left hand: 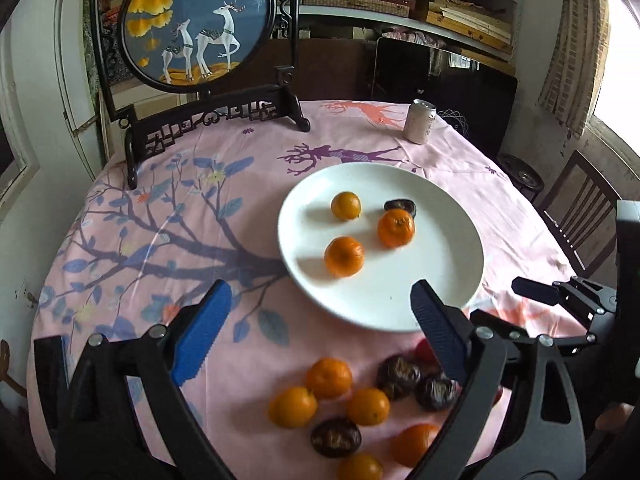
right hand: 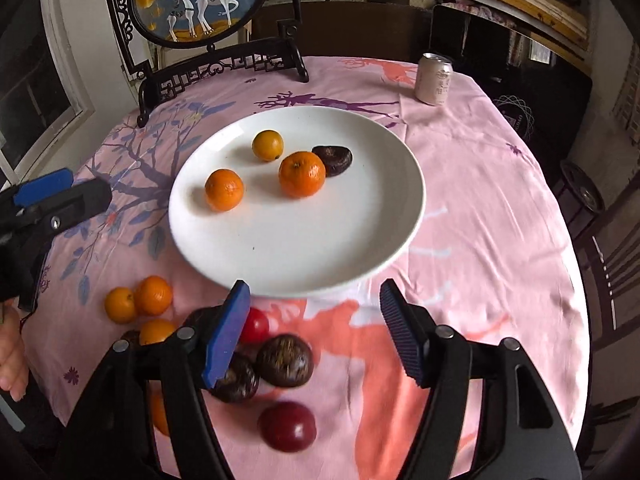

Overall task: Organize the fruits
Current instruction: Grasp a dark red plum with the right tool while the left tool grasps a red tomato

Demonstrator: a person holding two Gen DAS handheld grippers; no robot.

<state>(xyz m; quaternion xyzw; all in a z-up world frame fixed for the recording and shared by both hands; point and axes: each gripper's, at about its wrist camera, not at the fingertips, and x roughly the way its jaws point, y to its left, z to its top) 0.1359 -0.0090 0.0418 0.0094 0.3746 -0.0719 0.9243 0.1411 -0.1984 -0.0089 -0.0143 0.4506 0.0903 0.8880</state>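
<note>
A white plate [left hand: 440, 292] [right hand: 320, 248] sits mid-table holding three oranges [left hand: 344, 257] [right hand: 302, 173] and one dark wrinkled fruit [left hand: 401, 205] [right hand: 334, 159]. Nearer me, several loose oranges [left hand: 329, 377] [right hand: 153, 295], dark fruits [left hand: 399, 376] [right hand: 285, 359] and red plums [right hand: 287, 426] lie on the cloth. My left gripper [left hand: 320, 328] is open and empty above the loose oranges, at the plate's near rim. My right gripper [right hand: 314, 320] is open and empty over the dark fruits and a red plum [right hand: 254, 325].
A pink patterned tablecloth [right hand: 500, 220] covers the round table. A drink can [left hand: 419, 121] [right hand: 434, 79] stands at the far right. A framed deer screen [left hand: 200, 24] [right hand: 200, 0] on a black stand is at the far left. A chair [left hand: 576, 208] is to the right.
</note>
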